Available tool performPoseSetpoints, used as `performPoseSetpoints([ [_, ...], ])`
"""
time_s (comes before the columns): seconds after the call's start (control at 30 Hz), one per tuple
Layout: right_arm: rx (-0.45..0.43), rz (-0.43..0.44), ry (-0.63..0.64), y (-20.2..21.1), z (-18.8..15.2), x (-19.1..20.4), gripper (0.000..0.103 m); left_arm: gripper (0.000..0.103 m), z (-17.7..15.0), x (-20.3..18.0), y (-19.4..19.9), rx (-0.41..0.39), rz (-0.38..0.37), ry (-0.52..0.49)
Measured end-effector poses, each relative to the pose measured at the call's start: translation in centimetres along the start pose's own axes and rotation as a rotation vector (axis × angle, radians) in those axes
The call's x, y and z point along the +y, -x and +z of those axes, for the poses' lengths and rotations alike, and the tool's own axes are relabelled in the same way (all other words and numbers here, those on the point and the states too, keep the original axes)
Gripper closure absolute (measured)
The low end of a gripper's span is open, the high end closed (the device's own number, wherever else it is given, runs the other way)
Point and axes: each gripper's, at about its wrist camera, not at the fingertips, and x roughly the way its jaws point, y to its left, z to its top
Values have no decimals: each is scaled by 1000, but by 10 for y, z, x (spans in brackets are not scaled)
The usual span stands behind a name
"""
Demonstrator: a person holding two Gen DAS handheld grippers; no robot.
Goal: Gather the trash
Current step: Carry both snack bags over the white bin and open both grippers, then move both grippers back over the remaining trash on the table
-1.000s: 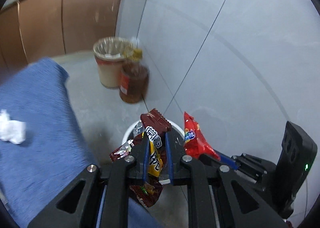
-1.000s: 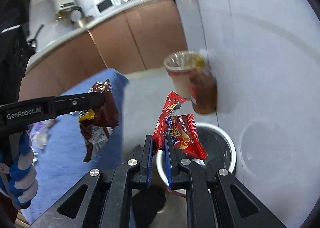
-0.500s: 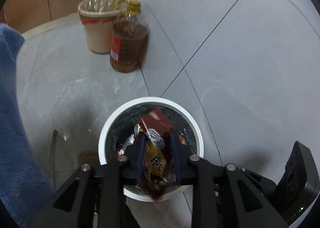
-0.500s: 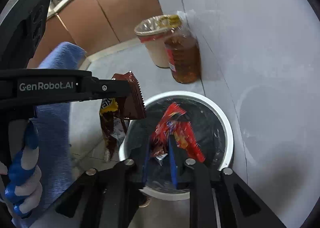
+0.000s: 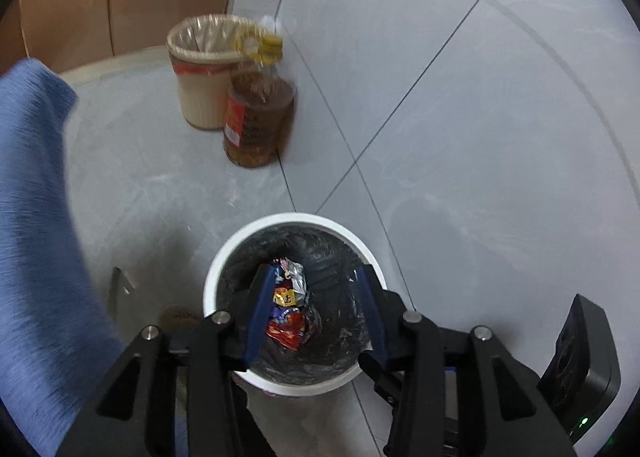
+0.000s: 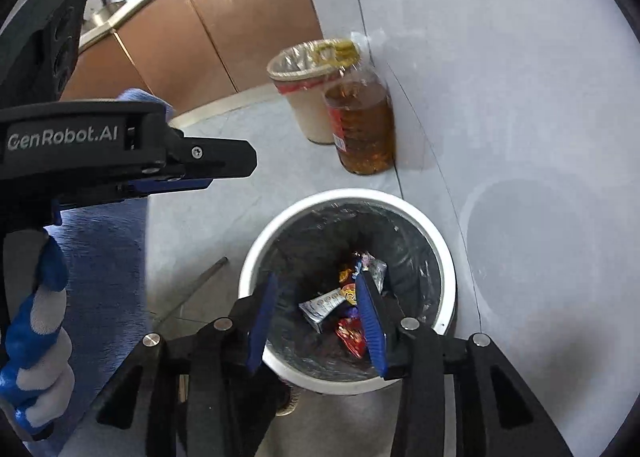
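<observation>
Beyond the left gripper (image 5: 316,313) stand a beige lined bin (image 5: 202,73) and an amber oil bottle (image 5: 256,121), a blue cloth (image 5: 36,225) to its left. Both it and the right gripper (image 6: 316,321) are opening, empty, over the white bin (image 6: 448,269); crumpled snack wrappers (image 6: 344,309) lie below inside

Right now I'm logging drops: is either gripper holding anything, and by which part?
Nothing is held. Both the left gripper and right gripper are opening over the white bin, with nothing gripped; the wrappers lie inside.
</observation>
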Motion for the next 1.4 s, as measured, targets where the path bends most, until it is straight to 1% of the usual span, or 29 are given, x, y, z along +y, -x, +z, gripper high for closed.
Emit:
performPoseSetpoints([
  [0.13, -54, 11, 17, 29, 3, 16, 59, 62, -7, -2, 46, -84, 50, -16],
  [0.3, -131, 25, 37, 72, 5, 35, 57, 62, -26, -1, 116, -214, 122, -22],
  [0.33, -150, 29, 45, 83, 5, 40, 56, 62, -34, -1, 135, -256, 149, -25],
  [0.4, -190, 40, 63, 105, 5, 52, 55, 62, -46, -1, 162, -314, 196, -35],
  [0.43, -218, 47, 79, 121, 5, 61, 54, 62, -55, -1, 180, -352, 232, -42],
  [0.53, -284, 71, 117, 156, 4, 84, 50, 62, -76, 2, 215, -420, 292, -40],
  [0.6, -328, 86, 146, 177, 2, 101, 47, 62, -94, 5, 246, -481, 343, -32],
  [0.63, -346, 92, 159, 184, 2, 107, 45, 60, -102, 5, 260, -507, 379, -34],
  [0.7, -385, 107, 188, 204, -2, 122, 42, 56, -116, 9, 282, -549, 424, -32],
  [0.77, -429, 124, 213, 224, -7, 136, 39, 44, -133, 13, 307, -587, 458, -12],
  [0.8, -446, 130, 221, 231, -9, 141, 38, 42, -141, 15, 319, -609, 471, 0],
  [0.87, -483, 141, 240, 249, -13, 152, 32, 40, -155, 16, 339, -649, 498, 17],
  [0.93, -520, 148, 254, 264, -15, 161, 29, 38, -168, 16, 357, -682, 525, 24],
  [1.0, -544, 153, 265, 273, -16, 165, 28, 37, -182, 15, 376, -720, 560, 35],
  [1.07, -574, 153, 278, 286, -21, 172, 21, 35, -194, 15, 391, -752, 588, 39],
  [1.13, -598, 153, 291, 297, -24, 178, 18, 33, -207, 15, 406, -785, 616, 45],
  [1.3, -613, 148, 321, 310, -34, 191, 14, 28, -232, 15, 428, -838, 659, 63],
  [1.4, -614, 141, 338, 312, -39, 197, 9, 27, -242, 16, 432, -850, 679, 69],
])
